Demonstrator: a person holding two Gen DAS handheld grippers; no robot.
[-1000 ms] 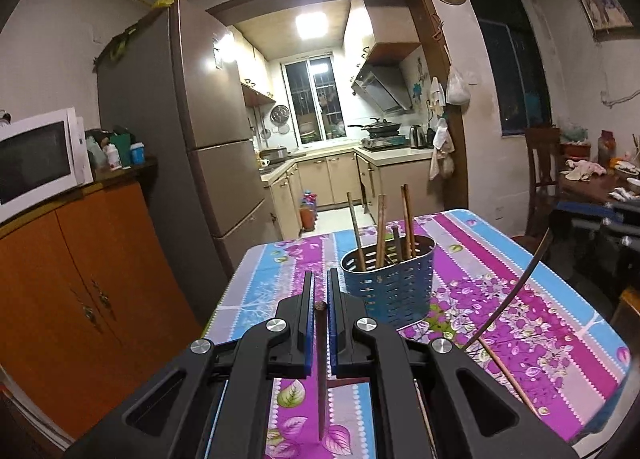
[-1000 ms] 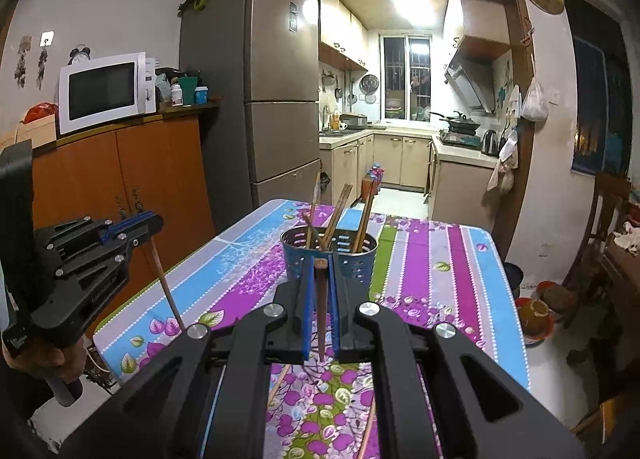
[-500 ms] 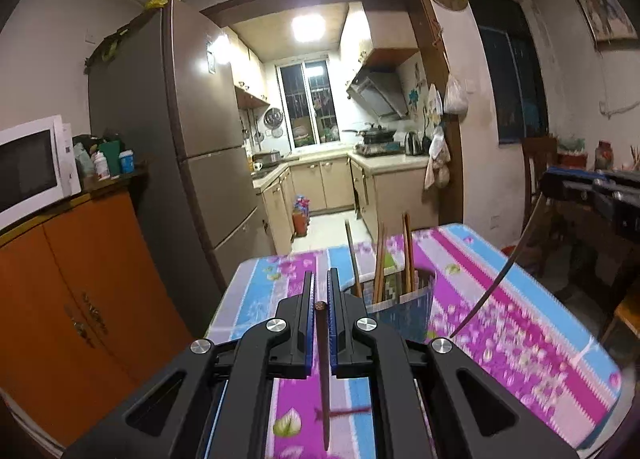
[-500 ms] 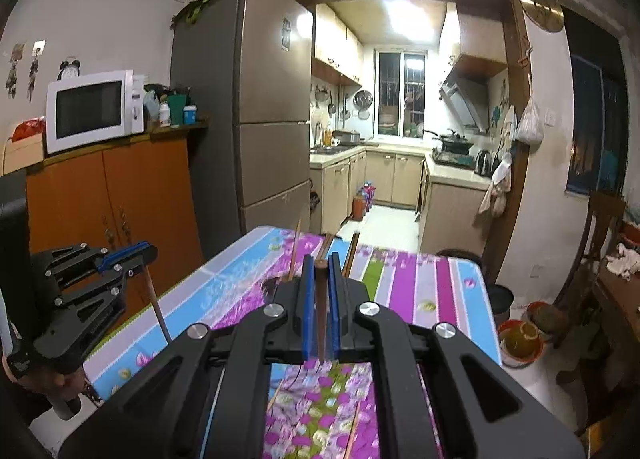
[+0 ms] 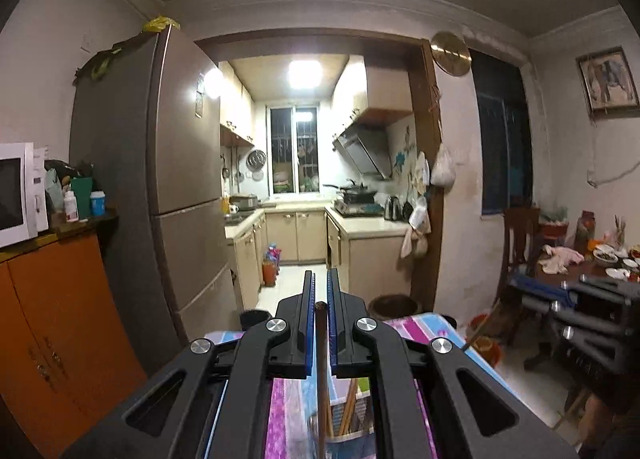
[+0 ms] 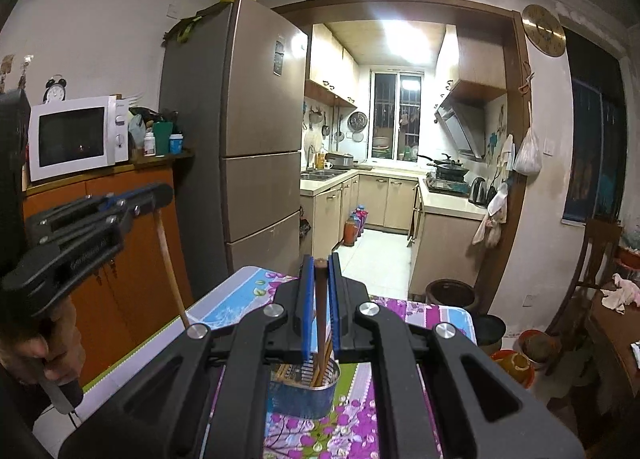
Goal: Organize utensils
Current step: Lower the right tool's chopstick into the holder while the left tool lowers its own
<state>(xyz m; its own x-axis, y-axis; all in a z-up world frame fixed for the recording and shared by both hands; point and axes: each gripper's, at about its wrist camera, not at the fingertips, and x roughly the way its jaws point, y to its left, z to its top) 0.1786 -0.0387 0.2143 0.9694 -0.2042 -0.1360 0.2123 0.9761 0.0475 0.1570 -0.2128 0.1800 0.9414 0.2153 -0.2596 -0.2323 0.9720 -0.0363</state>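
1. My left gripper (image 5: pixel 320 301) is clamped narrowly on one brown chopstick (image 5: pixel 321 379). It hangs upright, its lower end reaching down to the blue utensil holder (image 5: pixel 348 447), which is blurred at the bottom of the left wrist view.
2. My right gripper (image 6: pixel 319 279) likewise pinches a second chopstick (image 6: pixel 321 323), whose tip reaches down to the rim of the holder (image 6: pixel 302 395), among the sticks already standing there.
3. I judge the task to be well along. Several chopsticks (image 6: pixel 288 369) already stand in the holder, and the two in hand look to be nearly in. What remains is to lower and release them. I cannot see whether any more lie on the table.
4. The holder stands on the floral tablecloth (image 6: pixel 352 431), well in from the far table edge (image 6: pixel 240 275).
5. Room is tight sideways. From the right wrist view, the left gripper (image 6: pixel 100 215) and its stick (image 6: pixel 170 263) hang over the table's left side, near my right hand's path, so I would lower one stick at a time.
6. Above the holder the air is free. The fridge (image 6: pixel 256 131) and cabinet (image 6: pixel 132 243) stand well apart.
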